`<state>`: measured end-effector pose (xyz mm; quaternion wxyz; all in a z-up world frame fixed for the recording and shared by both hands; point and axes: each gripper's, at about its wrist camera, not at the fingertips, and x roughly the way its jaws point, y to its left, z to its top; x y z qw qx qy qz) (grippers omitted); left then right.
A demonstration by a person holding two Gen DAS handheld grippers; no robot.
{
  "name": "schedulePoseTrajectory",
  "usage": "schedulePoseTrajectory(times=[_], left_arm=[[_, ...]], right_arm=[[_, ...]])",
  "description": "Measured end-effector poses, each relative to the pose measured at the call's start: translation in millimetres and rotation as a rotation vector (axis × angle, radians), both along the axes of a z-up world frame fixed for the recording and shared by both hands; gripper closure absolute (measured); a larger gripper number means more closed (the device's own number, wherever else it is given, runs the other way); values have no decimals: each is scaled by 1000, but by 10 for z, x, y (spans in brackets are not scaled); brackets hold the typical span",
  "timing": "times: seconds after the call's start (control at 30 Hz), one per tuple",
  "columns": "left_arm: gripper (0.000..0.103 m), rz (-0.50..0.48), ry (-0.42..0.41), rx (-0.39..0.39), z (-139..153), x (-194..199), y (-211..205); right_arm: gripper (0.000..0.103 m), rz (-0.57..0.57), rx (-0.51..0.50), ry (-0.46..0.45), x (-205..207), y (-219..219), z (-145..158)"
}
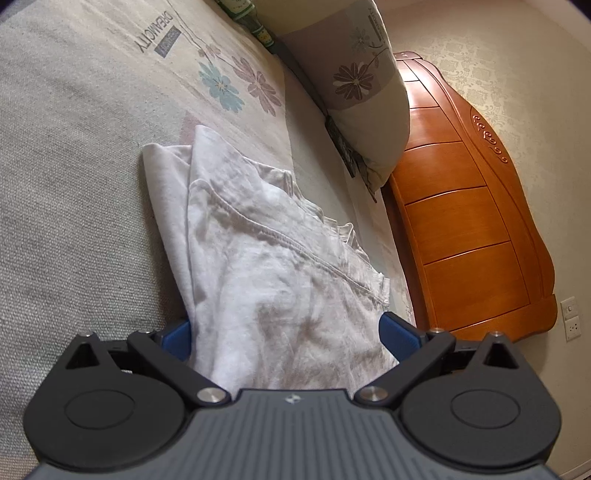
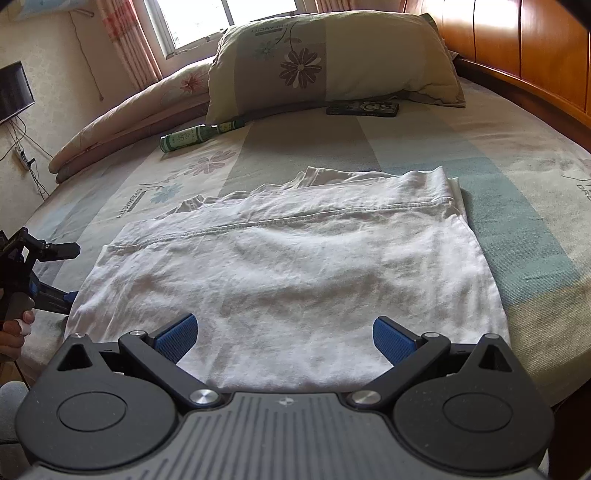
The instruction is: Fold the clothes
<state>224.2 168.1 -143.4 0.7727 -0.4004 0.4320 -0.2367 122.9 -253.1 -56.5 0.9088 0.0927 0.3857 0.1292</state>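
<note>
A: Where is the garment now?

B: The white garment (image 2: 288,266) lies on the bed (image 2: 517,229), already folded into a wide band with a stitched hem across it. The right claw (image 2: 284,338) hovers at its near edge, blue fingers spread wide, with nothing in them.

A: And the other one?

B: The left claw (image 1: 286,334) is at the left end of the garment. Its fingers are also far apart, with the cloth lying between them, but they do not pinch it.

A: What could go wrong?

B: I think a claw may take only the top layer, because several layers are stacked there. Then the fold opens when it is lifted. Also, if the two claws rise unevenly, the band can twist and wrinkle.

A: Is there anything near that can disturb?

B: A green bottle (image 2: 199,136) and a dark flat case (image 2: 364,108) lie near the pillow (image 2: 332,62), well apart from the garment.

A: Any writing?

B: "DREAMCITY" is printed on the bed sheet (image 1: 155,35). The bottle label is too small to read.
</note>
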Motion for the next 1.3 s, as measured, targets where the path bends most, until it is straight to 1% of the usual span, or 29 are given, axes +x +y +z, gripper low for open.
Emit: schedulePoseTrajectory(times=[0.07,0.17,0.23,0.33,0.4,0.43,0.57,0.67,0.7,0.73,0.77,0.8,0.83,0.87,0.9,0.93,0.97,1.0,1.03,1.1,1.13,1.2,1.3], left_arm=[[3,-6,-8,13,-5,93,-18],[3,9,-3,-5,-15,135,0],[3,-3,-5,-22,-26,53,-10],[3,-44,-28,-36,-25,-108,-44],[4,-48,-38,-48,-43,-119,-19],[4,-40,-35,-54,-57,-58,-7],[5,-18,-27,-27,-68,221,-38],[8,-43,-9,10,-41,248,-112],[10,-60,3,1,-45,203,-114],[15,-73,16,-3,-51,149,-110],[18,-79,22,10,-53,94,-104],[29,-80,25,25,-59,58,-94],[37,-76,22,43,-70,44,-80],[38,-65,28,42,-89,48,-50],[47,-50,44,31,-119,76,-12],[61,-39,60,32,-147,105,15],[68,-28,77,34,-176,135,41],[80,-16,93,43,-202,149,62],[89,-4,105,51,-224,140,74],[90,17,113,54,-243,109,78],[90,19,104,72,-223,97,56],[90,9,78,133,-151,81,-8],[90,3,53,189,-86,57,-71]], right_arm=[[0,2,3,-7,-18,2,22],[0,6,-2,-18,-50,5,49],[0,9,-4,-21,-65,1,53],[0,15,-2,-21,-67,-3,49],[0,19,2,-20,-61,-3,43],[0,20,5,-19,-52,5,38],[0,29,16,-19,-25,53,23],[0,46,10,-28,-56,73,35],[0,46,3,-29,-65,69,36],[0,43,6,-26,-64,54,31],[0,38,19,-20,-56,32,21],[0,34,31,-13,-48,9,11],[0,29,44,-7,-39,-13,1],[0,25,61,0,-26,-30,-9],[0,21,81,5,-8,-35,-18],[0,21,94,8,5,-27,-21],[0,25,102,10,16,-13,-20],[0,34,112,10,24,4,-15],[0,49,122,9,30,25,-4],[0,91,141,10,64,79,23],[0,111,154,8,90,111,37],[0,143,191,3,175,189,57],[0,155,239,30,364,346,43]])
